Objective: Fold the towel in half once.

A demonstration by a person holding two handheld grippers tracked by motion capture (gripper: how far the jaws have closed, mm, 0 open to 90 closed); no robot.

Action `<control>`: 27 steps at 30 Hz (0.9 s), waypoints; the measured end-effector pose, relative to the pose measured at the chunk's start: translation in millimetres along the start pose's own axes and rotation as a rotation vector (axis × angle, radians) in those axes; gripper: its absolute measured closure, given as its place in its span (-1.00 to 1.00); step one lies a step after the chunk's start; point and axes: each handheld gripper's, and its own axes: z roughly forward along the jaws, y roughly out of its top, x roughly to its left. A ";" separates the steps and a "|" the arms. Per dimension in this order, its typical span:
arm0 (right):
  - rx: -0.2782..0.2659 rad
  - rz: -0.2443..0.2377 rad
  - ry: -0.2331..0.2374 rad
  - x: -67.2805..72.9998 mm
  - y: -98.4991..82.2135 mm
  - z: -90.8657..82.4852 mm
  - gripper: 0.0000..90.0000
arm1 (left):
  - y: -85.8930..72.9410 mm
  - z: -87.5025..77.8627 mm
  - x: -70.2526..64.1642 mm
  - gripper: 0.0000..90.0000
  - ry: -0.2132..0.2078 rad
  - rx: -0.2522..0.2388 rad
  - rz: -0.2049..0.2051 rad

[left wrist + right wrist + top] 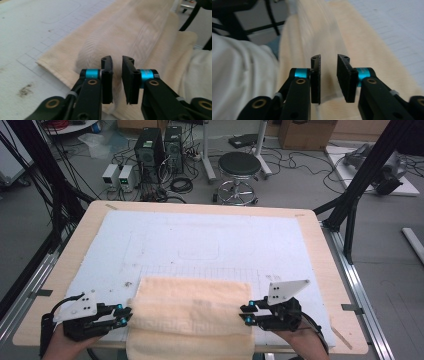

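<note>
high view: a cream terry towel [192, 312], folded oblong, lies at the table's [325, 270] 6 o'clock edge on white foam. left gripper [121, 314] at 9 o'clock of it, right gripper [246, 313] at 3.
left gripper view: jaws slightly spread, pinching nothing.
right gripper view: likewise parted over the ribbed fold.

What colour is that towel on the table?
The towel is pale cream-yellow, with a woven key-pattern band; clearest in the high view.

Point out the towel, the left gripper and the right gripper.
towel [192, 307], high view, on the middle of the folded top layer.
left gripper [125, 315], high view, midway between its fingertips at the towel's left edge.
right gripper [246, 313], high view, midway between its fingertips at the towel's right edge.
</note>
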 end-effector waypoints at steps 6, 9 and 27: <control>0.026 0.014 -0.072 -17.4 -0.4 11.2 0.47 | 6.6 11.5 16.9 0.40 0.050 0.001 -0.003; 0.065 0.036 -0.132 -36.3 -2.5 20.9 0.39 | 10.2 25.7 33.9 0.35 0.096 0.016 -0.024; 0.197 0.164 -0.263 -113.8 -26.6 59.8 -0.04 | -0.3 94.7 113.8 0.05 0.169 0.202 -0.215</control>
